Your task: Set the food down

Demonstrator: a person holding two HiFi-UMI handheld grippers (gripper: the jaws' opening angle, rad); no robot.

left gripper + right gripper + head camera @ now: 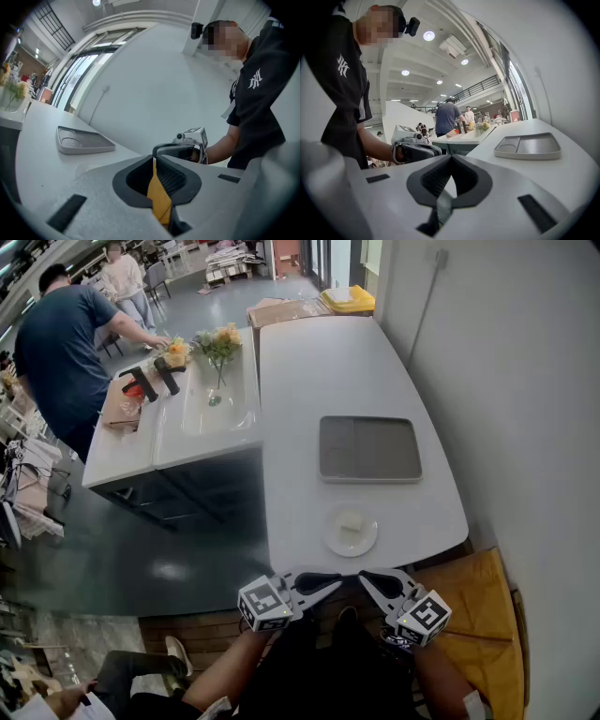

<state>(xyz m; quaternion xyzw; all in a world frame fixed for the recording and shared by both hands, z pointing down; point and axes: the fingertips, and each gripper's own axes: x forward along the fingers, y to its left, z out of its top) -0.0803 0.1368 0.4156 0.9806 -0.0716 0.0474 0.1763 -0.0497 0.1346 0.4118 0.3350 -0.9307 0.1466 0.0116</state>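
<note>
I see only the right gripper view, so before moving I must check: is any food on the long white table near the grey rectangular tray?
Observer: Yes. The head view shows a small round white plate with a pale square piece of food on the table, between the tray and the near edge.
Operator: Does the plate touch the tray?
Observer: No, a bare strip of table lies between them.
Operator: Does the left gripper hold something?
Observer: No, the left gripper has its jaws together, nothing between them.
</note>
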